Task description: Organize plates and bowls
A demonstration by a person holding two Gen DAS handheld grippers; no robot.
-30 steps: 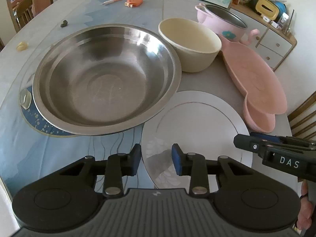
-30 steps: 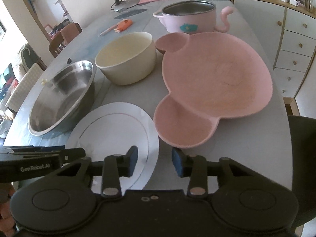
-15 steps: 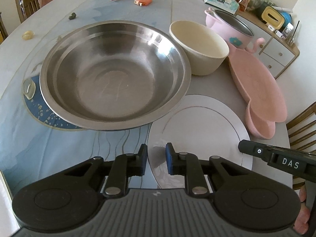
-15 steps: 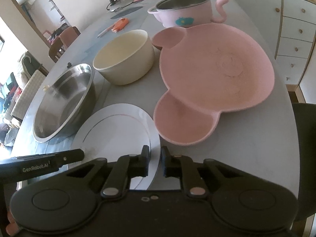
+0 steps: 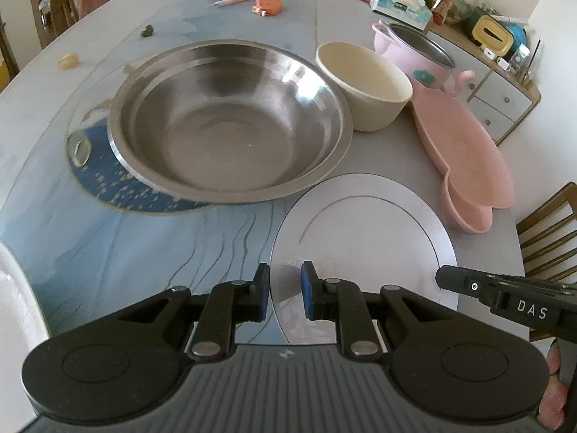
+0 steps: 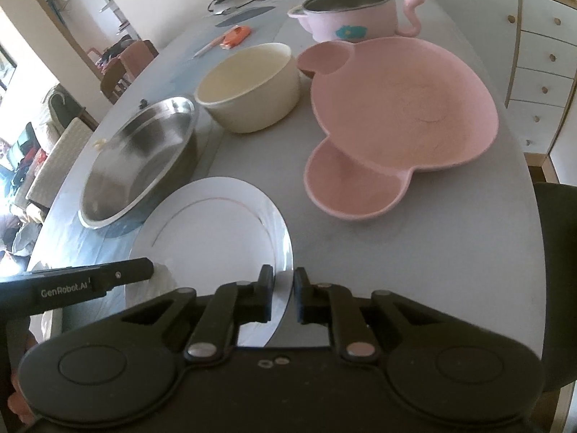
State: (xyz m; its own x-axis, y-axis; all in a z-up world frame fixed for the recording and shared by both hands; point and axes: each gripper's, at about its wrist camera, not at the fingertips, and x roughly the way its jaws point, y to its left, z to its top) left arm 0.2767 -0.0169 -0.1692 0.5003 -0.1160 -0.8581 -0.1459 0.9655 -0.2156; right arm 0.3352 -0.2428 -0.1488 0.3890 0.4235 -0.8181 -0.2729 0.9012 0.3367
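Observation:
A white plate (image 5: 364, 238) (image 6: 216, 231) lies at the near edge of the table. My left gripper (image 5: 285, 290) is shut on its left rim, which runs between the blue pads. My right gripper (image 6: 283, 294) is shut on the right rim. Just beyond the plate is a wide steel bowl (image 5: 230, 122) (image 6: 140, 158), whose rim overlaps the plate's far edge. A cream bowl (image 5: 364, 83) (image 6: 249, 86) stands behind, and a pink mouse-shaped plate (image 5: 465, 151) (image 6: 400, 108) lies to the right.
A pink pot (image 5: 414, 57) (image 6: 349, 11) stands at the back right, with a tissue box (image 5: 400, 1) and an orange item (image 5: 268, 5) farther off. A wooden chair (image 5: 544, 231) and a white drawer cabinet (image 6: 541, 72) flank the table's right side.
Both grippers closed onto the plate's rims. The plate has since stayed fixed between the fingers while the steel bowl and the other dishes slid away in both views.

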